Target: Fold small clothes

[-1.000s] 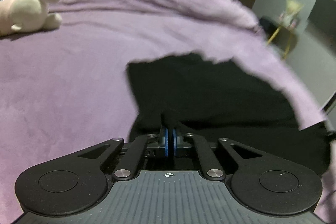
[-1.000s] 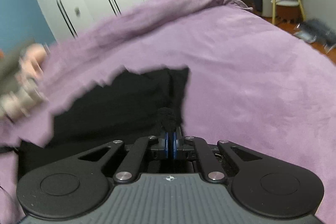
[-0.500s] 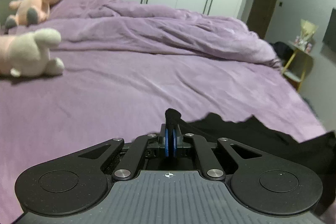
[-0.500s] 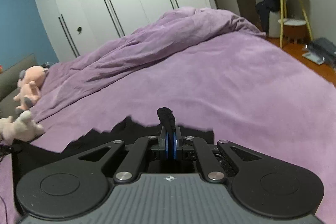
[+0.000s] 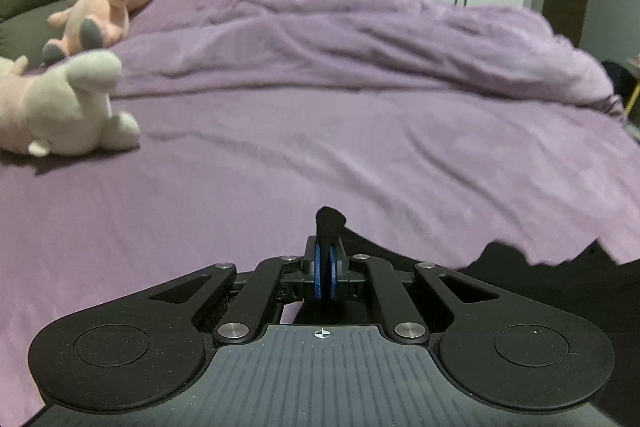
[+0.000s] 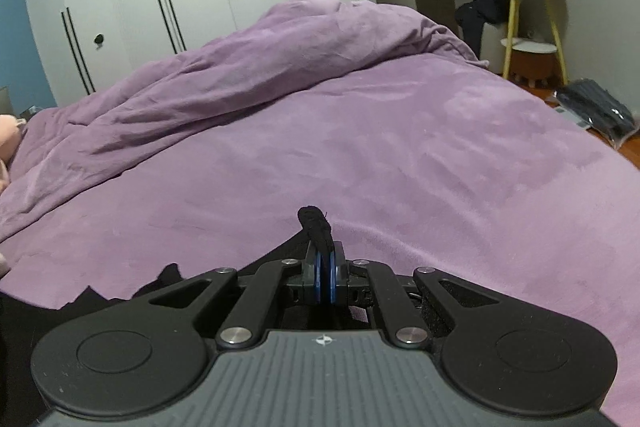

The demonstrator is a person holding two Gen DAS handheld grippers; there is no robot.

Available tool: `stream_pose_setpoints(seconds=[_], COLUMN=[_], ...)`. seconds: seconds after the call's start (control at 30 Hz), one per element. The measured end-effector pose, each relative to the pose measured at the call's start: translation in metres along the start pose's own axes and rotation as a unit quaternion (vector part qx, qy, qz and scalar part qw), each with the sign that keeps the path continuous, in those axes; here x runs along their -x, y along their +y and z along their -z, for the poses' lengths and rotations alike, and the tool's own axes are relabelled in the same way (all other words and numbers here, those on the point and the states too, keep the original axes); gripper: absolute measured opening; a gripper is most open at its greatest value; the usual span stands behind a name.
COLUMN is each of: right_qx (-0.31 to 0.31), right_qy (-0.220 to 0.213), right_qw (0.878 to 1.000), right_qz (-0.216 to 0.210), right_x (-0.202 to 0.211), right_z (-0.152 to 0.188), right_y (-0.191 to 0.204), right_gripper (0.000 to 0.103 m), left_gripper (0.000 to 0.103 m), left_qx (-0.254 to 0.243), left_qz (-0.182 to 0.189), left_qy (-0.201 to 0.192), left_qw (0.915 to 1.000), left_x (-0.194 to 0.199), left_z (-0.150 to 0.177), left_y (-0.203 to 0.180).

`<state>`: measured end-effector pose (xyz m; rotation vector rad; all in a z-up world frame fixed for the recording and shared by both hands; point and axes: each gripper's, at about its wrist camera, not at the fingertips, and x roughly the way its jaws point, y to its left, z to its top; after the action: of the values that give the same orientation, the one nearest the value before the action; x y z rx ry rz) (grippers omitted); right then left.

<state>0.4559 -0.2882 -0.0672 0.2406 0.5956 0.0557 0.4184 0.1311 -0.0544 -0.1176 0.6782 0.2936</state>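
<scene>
Left gripper point(image 5: 325, 263): closed on a pinched corner of the black garment point(image 5: 520, 267), a nub of cloth poking up past the blue pads.
Right gripper point(image 6: 325, 269): likewise clamped on a corner of the same garment point(image 6: 100, 311), a dark roll of fabric standing above the pads.
Garment, position: hangs below and between the two grippers, mostly out of frame; only a ragged upper edge visible at lower right of the left view and lower left of the right view.
Change since a second ago: both views tilted up from a downward look at the cloth spread over the bed to a level look across the room; black area shrunk from most of the lower frame to a thin strip (blur of a second ago nearly gone, so motion probably easing).
Meaning for the task: garment apparently lifted by two corners and hanging free, likely a shake-out or carry ahead of laying flat; no fold visible yet.
Next need (judgement): lower onto the purple bedspread point(image 5: 280, 167) with the edge taut and both corners level.
Risk: thin pinch at each corner, slip possible under a tug.
Bedspread, other contents: white plush toy point(image 5: 60, 107) and pink plush toy point(image 5: 104, 7) at far left, well apart from the garment; rumpled duvet point(image 6: 260, 67) behind.
</scene>
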Motion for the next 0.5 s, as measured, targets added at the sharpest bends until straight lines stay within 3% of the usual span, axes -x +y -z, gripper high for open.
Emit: stream_pose_setpoints(seconds=[0.07, 0.13, 0.2, 0.23, 0.3, 0.37, 0.43, 0.5], right_qx=[0.0, 0.0, -0.016, -0.021, -0.017, -0.008, 0.002, 0.021], right_qy=[-0.002, -0.006, -0.028, -0.043, -0.064, -0.063, -0.023, 0.023], right_qw=[1.0, 0.999, 0.998, 0.998, 0.997, 0.996, 0.992, 0.988], right_qz=[0.017, 0.048, 0.052, 0.03, -0.024, -0.066, -0.122, -0.152], right_x=[-0.005, -0.003, 0.011, 0.021, 0.04, 0.048, 0.04, 0.024], right_z=[0.005, 0.008, 0.011, 0.014, 0.022, 0.033, 0.045, 0.059], right_y=[-0.001, -0.002, 0.0, 0.005, 0.021, 0.039, 0.059, 0.077], right_gripper=[0.007, 0.013, 0.014, 0.014, 0.03, 0.041, 0.042, 0.041], left_gripper=[0.018, 0.021, 0.027, 0.029, 0.035, 0.04, 0.041, 0.042], left_qx=[0.003, 0.004, 0.005, 0.004, 0.014, 0.026, 0.025, 0.011], left_qz=[-0.014, -0.041, -0.057, -0.057, -0.052, -0.022, 0.014, 0.019], left_qy=[0.021, 0.037, 0.029, 0.024, 0.017, 0.021, 0.03, 0.037], left_qw=[0.9997, 0.9985, 0.998, 0.9981, 0.9984, 0.9992, 0.9991, 0.9991], left_x=[-0.008, -0.01, 0.0, 0.006, 0.02, 0.028, 0.027, 0.022], left_z=[0.007, 0.013, 0.019, 0.023, 0.03, 0.036, 0.04, 0.045], left_y=[0.001, 0.002, 0.001, -0.002, -0.012, -0.025, -0.038, -0.05])
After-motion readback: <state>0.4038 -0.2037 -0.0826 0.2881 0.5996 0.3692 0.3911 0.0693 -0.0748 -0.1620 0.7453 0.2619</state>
